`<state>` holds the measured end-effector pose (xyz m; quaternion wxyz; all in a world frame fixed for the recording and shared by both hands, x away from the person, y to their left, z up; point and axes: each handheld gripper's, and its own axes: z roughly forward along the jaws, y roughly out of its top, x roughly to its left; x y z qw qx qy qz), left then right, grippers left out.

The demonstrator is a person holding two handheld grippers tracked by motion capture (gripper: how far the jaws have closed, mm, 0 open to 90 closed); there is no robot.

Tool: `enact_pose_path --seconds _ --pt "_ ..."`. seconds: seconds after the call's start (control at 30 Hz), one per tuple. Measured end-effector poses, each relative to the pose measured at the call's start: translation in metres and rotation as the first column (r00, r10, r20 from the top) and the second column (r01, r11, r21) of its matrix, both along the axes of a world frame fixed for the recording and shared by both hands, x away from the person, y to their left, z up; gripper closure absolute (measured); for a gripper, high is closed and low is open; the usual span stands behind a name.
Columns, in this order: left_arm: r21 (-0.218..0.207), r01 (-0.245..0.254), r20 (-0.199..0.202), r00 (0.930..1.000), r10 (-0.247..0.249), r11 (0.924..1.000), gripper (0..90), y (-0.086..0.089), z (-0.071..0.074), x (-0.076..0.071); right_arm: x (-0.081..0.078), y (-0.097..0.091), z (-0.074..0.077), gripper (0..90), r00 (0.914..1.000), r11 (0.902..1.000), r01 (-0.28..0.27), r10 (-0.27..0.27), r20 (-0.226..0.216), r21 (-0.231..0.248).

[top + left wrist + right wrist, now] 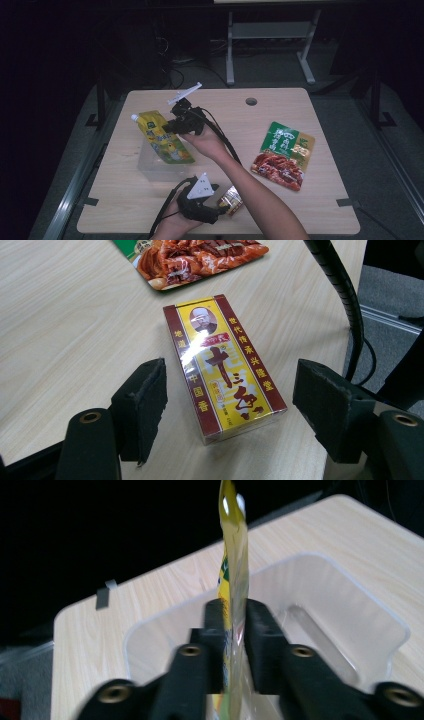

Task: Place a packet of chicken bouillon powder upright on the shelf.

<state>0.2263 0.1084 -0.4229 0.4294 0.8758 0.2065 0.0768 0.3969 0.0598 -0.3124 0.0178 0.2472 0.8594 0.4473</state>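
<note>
A yellow spouted pouch (162, 140) hangs upright over a clear plastic container (150, 167) at the table's left. My right gripper (172, 125) is shut on it. In the right gripper view the pouch (234, 555) stands edge-on between the two pads of that gripper (235, 615), and the container's rim (320, 580) lies below. Near the front edge, a red and yellow box (231, 199) lies flat on the table. My left gripper (222, 207) is open around it. In the left gripper view the box (225, 370) lies between the jaws of this gripper (230, 380), with a gap on each side.
A green and red packet of braised meat (283, 155) lies flat at the table's right, and its corner (195, 260) lies just beyond the box. A black cable (345, 295) runs past the box's right side. A round hole (251, 101) sits near the table's far edge.
</note>
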Motion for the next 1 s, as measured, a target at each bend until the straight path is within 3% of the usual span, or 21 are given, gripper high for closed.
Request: enact_pose_path --seconds 0.03,0.1,0.27,0.33,0.37,0.43,0.47,0.57,0.6,0.67,0.87,1.0 --pt "0.0 0.0 0.0 1.0 0.0 1.0 29.3 0.0 0.0 0.0 0.001 0.004 -0.002 73.1 0.9999 0.9989 -0.013 0.013 0.008 -0.045" --pt "0.002 0.002 0.001 1.0 -0.002 1.0 29.3 0.0 0.0 0.0 0.002 0.01 -0.005 67.4 0.9997 0.9975 -0.024 0.024 0.0 -0.066" --pt "-0.006 -0.004 -0.002 1.0 0.004 1.0 29.3 0.001 0.0 0.0 0.008 0.019 -0.01 64.5 0.9997 0.9951 -0.022 0.022 -0.008 -0.096" --pt "-0.008 -0.004 -0.001 1.0 0.004 1.0 29.3 0.001 0.001 0.0 0.011 0.022 -0.012 67.0 0.9996 0.9939 -0.016 0.014 -0.027 -0.109" --pt "-0.01 -0.007 -0.006 1.0 0.007 0.9999 29.4 0.001 0.001 0.0 0.014 0.024 -0.015 76.8 0.9993 0.9924 -0.012 0.008 -0.036 -0.122" --pt "-0.01 -0.005 -0.004 1.0 0.005 0.9999 29.4 0.001 0.0 0.0 0.015 0.025 -0.017 79.6 0.9989 0.9922 -0.015 0.009 -0.047 -0.124" --pt "-0.011 -0.006 -0.004 1.0 0.006 0.9999 29.5 0.001 0.001 -0.001 0.015 0.025 -0.017 84.6 0.999 0.9923 -0.012 0.007 -0.043 -0.124" --pt "-0.007 -0.007 -0.002 1.0 0.007 1.0 29.5 0.002 0.001 0.0 0.014 0.025 -0.016 88.0 0.9994 0.9914 -0.019 0.015 -0.03 -0.129" --pt "-0.007 -0.008 -0.004 1.0 0.008 0.9999 29.5 0.002 0.001 0.0 0.013 0.025 -0.016 89.1 0.9997 0.9917 -0.019 0.017 -0.017 -0.127" --pt "-0.006 -0.005 -0.001 1.0 0.005 1.0 29.5 0.002 0.001 -0.001 0.011 0.025 -0.016 89.8 0.9991 0.994 -0.032 0.029 -0.032 -0.105" --pt "-0.004 -0.002 0.003 1.0 0.002 1.0 29.5 0.002 0.001 -0.001 0.0 0.024 -0.014 89.9 0.9993 0.998 0.007 -0.005 0.037 -0.063" --pt "-0.004 -0.003 0.002 1.0 0.003 1.0 29.5 0.003 0.001 -0.001 -0.001 0.022 -0.011 89.9 0.9992 0.9994 0.035 -0.035 0.017 0.002"
